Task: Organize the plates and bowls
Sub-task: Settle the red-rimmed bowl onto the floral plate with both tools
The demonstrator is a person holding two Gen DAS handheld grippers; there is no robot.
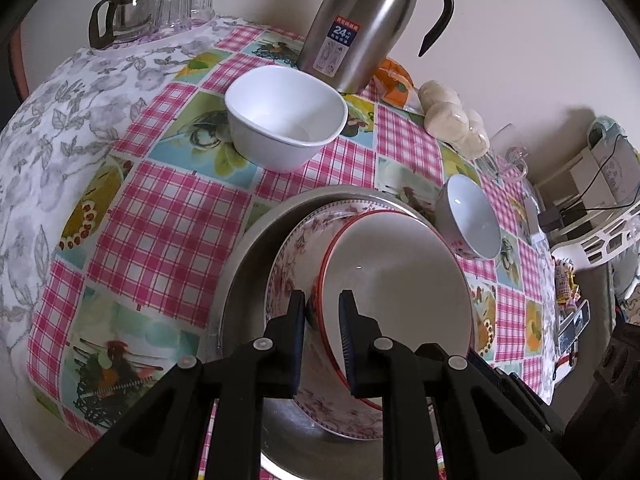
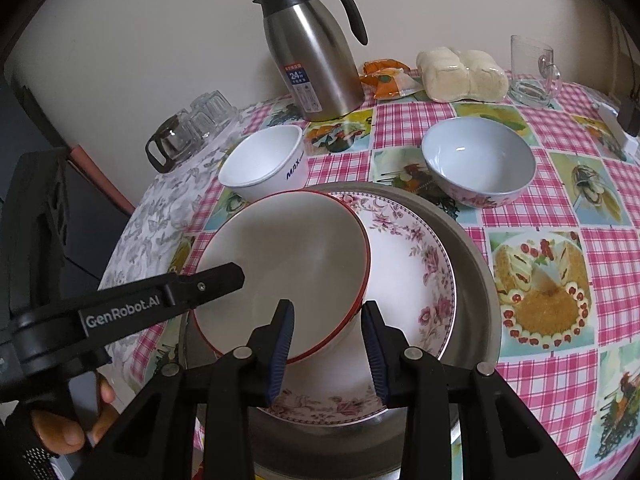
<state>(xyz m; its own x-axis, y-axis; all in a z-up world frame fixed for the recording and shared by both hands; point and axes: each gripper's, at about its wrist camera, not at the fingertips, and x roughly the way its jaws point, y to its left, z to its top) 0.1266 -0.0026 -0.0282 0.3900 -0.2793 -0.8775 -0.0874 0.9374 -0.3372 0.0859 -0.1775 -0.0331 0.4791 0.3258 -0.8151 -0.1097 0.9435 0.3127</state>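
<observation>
Red-rimmed bowl (image 2: 288, 256): white inside, mouth upward and tipped slightly, round with no long axis to speak of; it sits on the flowered plate (image 2: 416, 264), off-centre toward that plate's left edge as the right wrist view shows it; the plate lies flat in the metal basin (image 2: 476, 280), which stands on the checked tablecloth (image 2: 560, 208). Left gripper (image 1: 323, 300): jaws nearly together, clamped on the bowl's rim, one finger outside the wall and one inside; in the right wrist view it reaches in from the left, a finger (image 2: 218, 282) lying over the bowl's interior, a gloved hand (image 2: 60, 432) behind it. Right gripper (image 2: 327, 310): jaws part-closed, straddling the bowl's near rim, the left pad (image 2: 282, 344) against the inner wall, the right pad outside the wall; whether that pad presses on it cannot be told. Beyond the basin: a white square bowl (image 2: 264, 162) marked MAX just beside its far left edge, upright; a pale blue bowl (image 2: 478, 160) with flowered outside near its far right edge, upright. Further back from the basin: a steel thermos jug (image 2: 312, 56) with black handle; an orange packet (image 2: 386, 76) and wrapped buns (image 2: 460, 74) to the jug's right; a glass mug (image 2: 534, 72) beyond them; a small glass pot (image 2: 172, 142) and upturned glasses (image 2: 210, 110) to the far left, on a grey floral cloth (image 2: 160, 220).
</observation>
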